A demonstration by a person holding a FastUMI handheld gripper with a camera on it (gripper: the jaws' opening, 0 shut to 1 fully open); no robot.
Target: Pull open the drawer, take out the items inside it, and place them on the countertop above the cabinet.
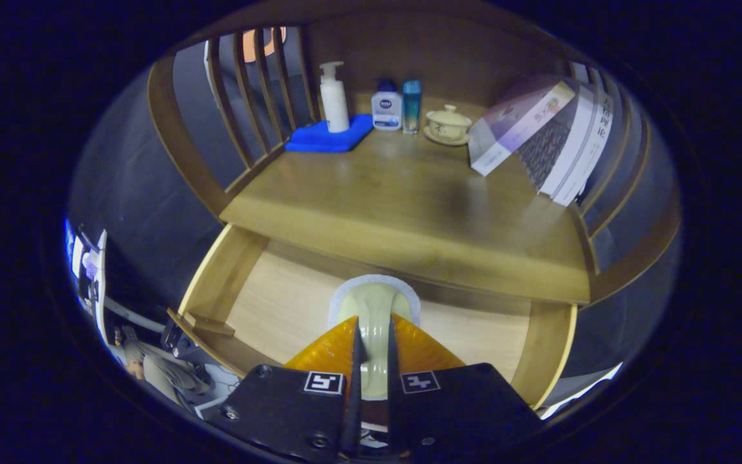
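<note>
gripper: we see the gripper (371, 361) at bottom centre of the frame, fingers nearly together and clamped on a pale green item (374, 322); both fingers press its narrow part.
item: pale green, glossy, with a whitish-grey rim at its far end. It sits between the fingers and runs just ahead of them, over the drawer floor. We can't tell what it is, or whether it's lifted or still resting on the floor.
drawer: the drawer (268, 303) is pulled open in the lower middle of the frame. Light wood floor, darker side walls left and right. A small wooden block (207, 322) sits against its left wall.
bench: the bench (409, 212) above the drawer fills the centre of the frame. Brown wood top with slatted rails (248, 90) on the left and right.
back row, upper centre: white pump bottle (333, 96) standing on a folded blue cloth (329, 137). Just right of it, a small white bottle with blue cap (386, 106), then a blue-green bottle (411, 105) touching or nearly touching it, then a cream lidded cup on a saucer (448, 124).
books, upper right: several books (551, 138) leaning against the right rail, tilted, well apart from the cup.
bench front: bare wood between the back row and the front edge.
</note>
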